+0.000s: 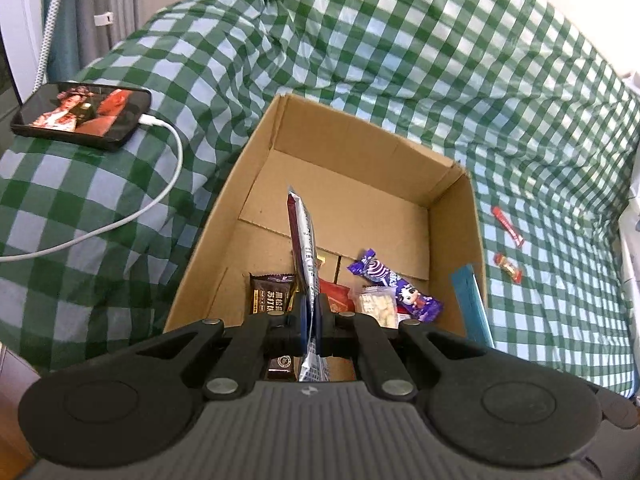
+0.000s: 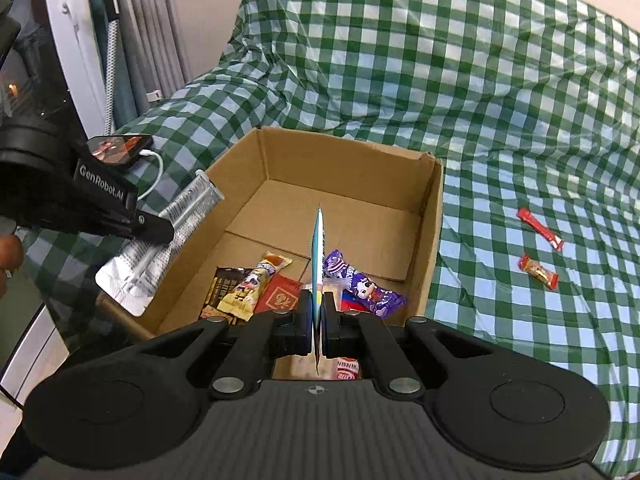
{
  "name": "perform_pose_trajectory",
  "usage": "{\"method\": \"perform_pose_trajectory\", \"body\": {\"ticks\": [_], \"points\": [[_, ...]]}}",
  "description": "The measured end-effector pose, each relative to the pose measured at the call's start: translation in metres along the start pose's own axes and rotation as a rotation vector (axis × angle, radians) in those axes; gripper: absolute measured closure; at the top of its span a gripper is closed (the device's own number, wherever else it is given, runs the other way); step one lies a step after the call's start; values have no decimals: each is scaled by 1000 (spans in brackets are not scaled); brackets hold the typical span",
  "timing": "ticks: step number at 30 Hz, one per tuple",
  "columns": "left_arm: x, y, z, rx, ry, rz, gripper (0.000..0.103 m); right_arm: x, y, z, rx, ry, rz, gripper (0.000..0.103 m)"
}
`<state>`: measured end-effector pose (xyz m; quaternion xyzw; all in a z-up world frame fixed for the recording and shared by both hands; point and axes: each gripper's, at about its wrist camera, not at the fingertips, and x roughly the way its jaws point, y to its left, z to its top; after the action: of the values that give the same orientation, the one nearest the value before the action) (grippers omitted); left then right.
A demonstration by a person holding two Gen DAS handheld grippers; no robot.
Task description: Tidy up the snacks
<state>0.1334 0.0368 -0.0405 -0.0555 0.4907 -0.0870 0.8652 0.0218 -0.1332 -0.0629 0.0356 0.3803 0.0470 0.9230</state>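
My left gripper (image 1: 311,305) is shut on a silver sachet (image 1: 302,240) that stands edge-on above the near-left part of an open cardboard box (image 1: 456,224). My right gripper (image 2: 318,305) is shut on a thin blue packet (image 2: 318,256), also edge-on, above the box's (image 2: 434,216) near side. In the right wrist view the left gripper (image 2: 158,229) and its silver sachet (image 2: 160,240) hang over the box's left wall. Inside the box lie a purple packet (image 2: 366,289), a yellow one (image 2: 252,285), a brown one (image 1: 267,297) and a red one (image 2: 280,297). In the left wrist view the blue packet (image 1: 470,304) shows at the box's right wall.
Two red-wrapped snacks (image 2: 540,229) (image 2: 538,271) lie on the green checked cloth (image 2: 500,100) to the right of the box. A phone (image 1: 84,114) with a white cable (image 1: 160,196) rests on the cloth at the left. Grey curtains (image 2: 160,32) hang behind on the left.
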Motion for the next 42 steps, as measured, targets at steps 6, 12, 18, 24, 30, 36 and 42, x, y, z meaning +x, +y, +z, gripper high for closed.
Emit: {"method": "perform_pose_trajectory", "body": {"ticks": [6, 12, 18, 24, 30, 36, 42], "points": [[31, -4, 7, 14, 38, 17, 100, 26, -13, 2, 19, 34, 3, 99], [53, -6, 14, 19, 68, 39, 99, 49, -21, 5, 30, 55, 4, 99], [56, 0, 13, 10, 67, 137, 2, 61, -26, 13, 63, 64, 3, 51], [30, 7, -11, 58, 57, 175, 0, 38, -23, 3, 118, 75, -16, 14], [-2, 11, -58, 83, 85, 181, 0, 0, -2, -36, 139, 132, -2, 10], [-50, 10, -106, 83, 5, 198, 0, -37, 21, -56, 133, 130, 14, 8], [-85, -2, -122, 130, -75, 180, 0, -76, 37, -61, 95, 47, 6, 7]]}}
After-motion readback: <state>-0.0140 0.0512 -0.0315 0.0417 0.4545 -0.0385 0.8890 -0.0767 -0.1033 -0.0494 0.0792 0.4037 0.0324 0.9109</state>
